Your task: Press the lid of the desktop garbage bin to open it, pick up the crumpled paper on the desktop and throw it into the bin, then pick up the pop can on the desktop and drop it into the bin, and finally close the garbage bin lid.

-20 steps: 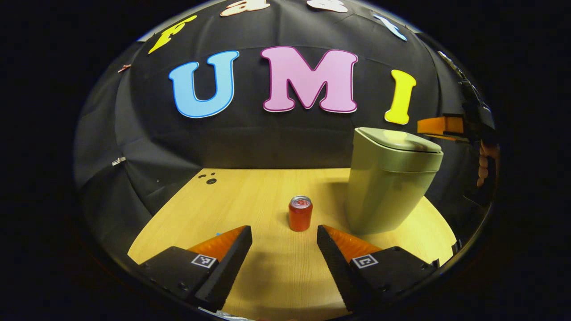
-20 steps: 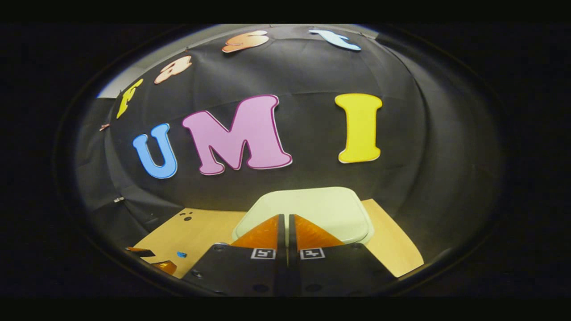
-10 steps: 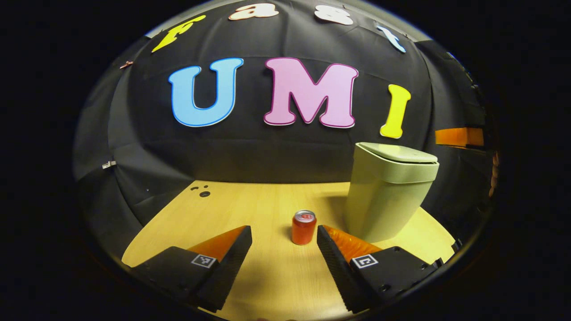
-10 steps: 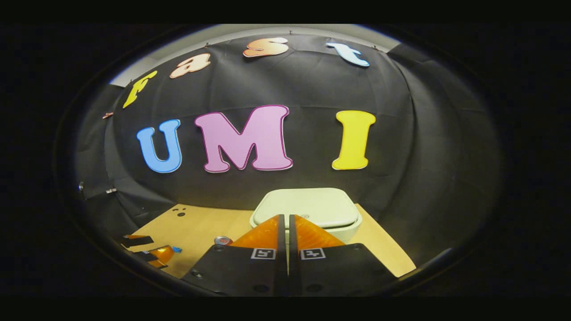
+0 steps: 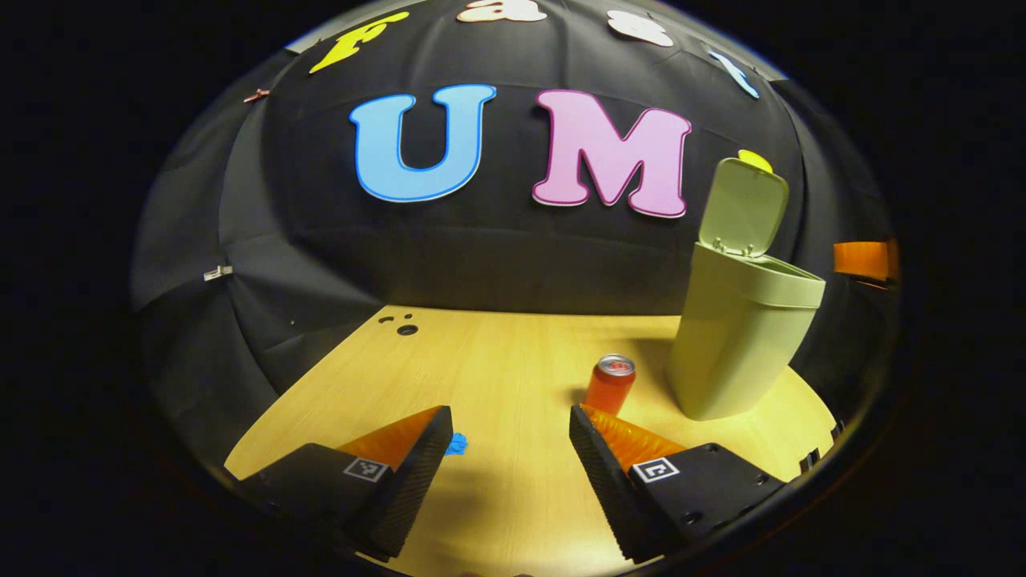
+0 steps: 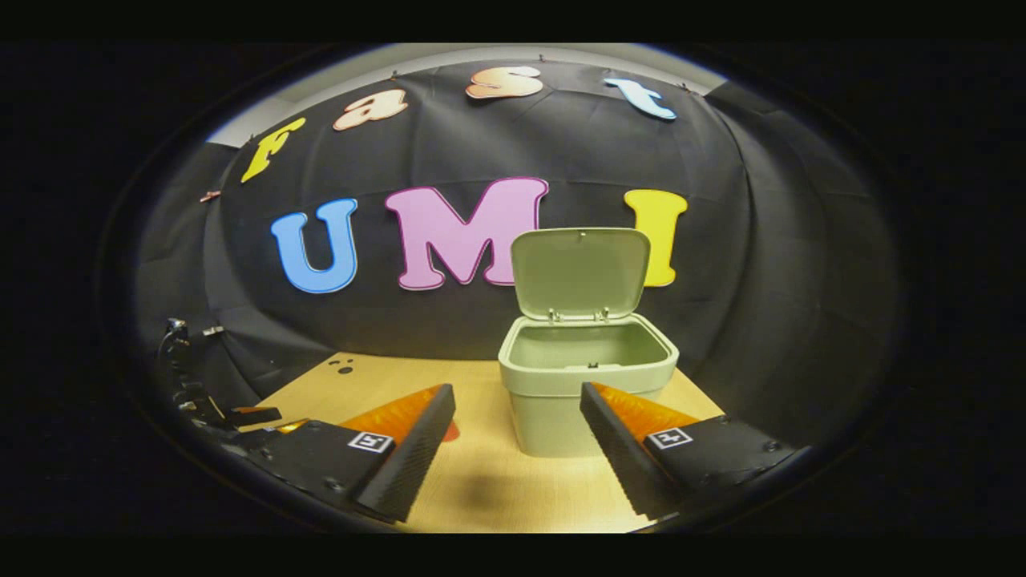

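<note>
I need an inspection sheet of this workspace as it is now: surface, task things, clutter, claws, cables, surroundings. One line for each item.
Surface: light wooden desktop with small dark holes near the far edge.
Job's things: green bin upright, lid raised, inside looks empty; red pop can upright beside the bin, apart from it. Crumpled paper: nothing seen.
Clutter: small blue scrap on the desktop.
Claws: left claw open, holding nothing, low over the desktop near the can; right claw open, holding nothing, in front of the bin.
Cables: nothing seen.
Surroundings: black cloth wall behind the desktop.
</note>
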